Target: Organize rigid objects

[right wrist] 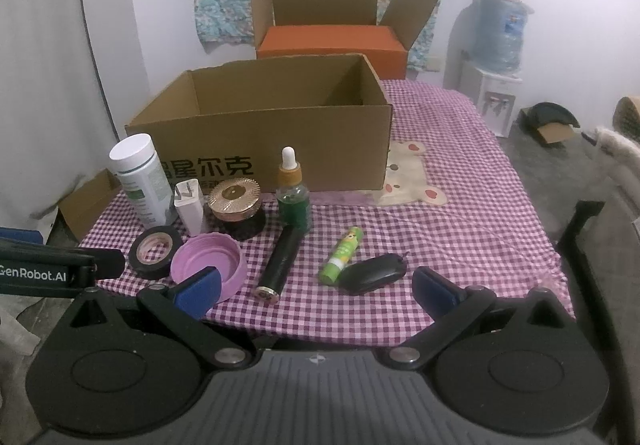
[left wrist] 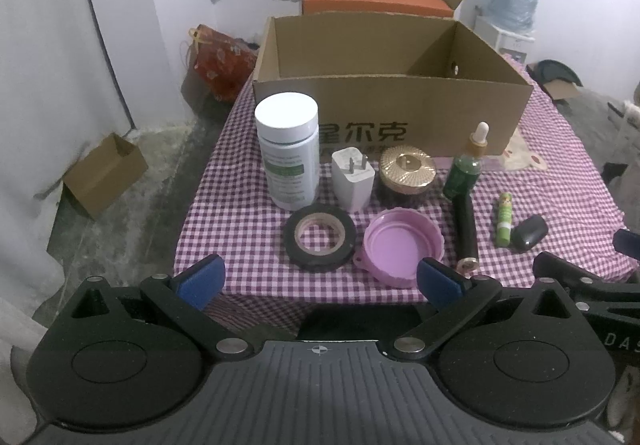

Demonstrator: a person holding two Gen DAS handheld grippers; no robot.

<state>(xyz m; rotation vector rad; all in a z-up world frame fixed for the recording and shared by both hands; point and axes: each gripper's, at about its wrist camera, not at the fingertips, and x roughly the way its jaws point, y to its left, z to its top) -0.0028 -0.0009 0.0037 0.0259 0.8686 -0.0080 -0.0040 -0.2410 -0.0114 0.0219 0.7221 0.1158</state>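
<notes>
The big open cardboard box (left wrist: 392,113) sits at the back of the checked table (right wrist: 460,213), and nothing shows inside it, so my read is that the sorting has not started. Every item lies in front of the box. Tallest is the white bottle (left wrist: 288,157), just off the box's left front corner. Next to it, against the box's front wall, stand the white charger plug (left wrist: 353,179), the gold-lidded jar (left wrist: 406,173) and the green dropper bottle (left wrist: 466,169). Further out from the box lie the black tape roll (left wrist: 320,237), the pink lid (left wrist: 402,245) open side up, and the black tube (left wrist: 466,229) on its side. Smallest, out past the box's right half: the green glue stick (right wrist: 341,255) touching the black key fob (right wrist: 372,273).

The left hand-held gripper (left wrist: 320,279) hovers at the table's near edge, spread wide and carrying nothing. The right hand-held gripper (right wrist: 316,287) is likewise released, lined up roughly with the fob. The next move likely calls for reaching forward, closing on one item, then lifting it over the box's front wall.
</notes>
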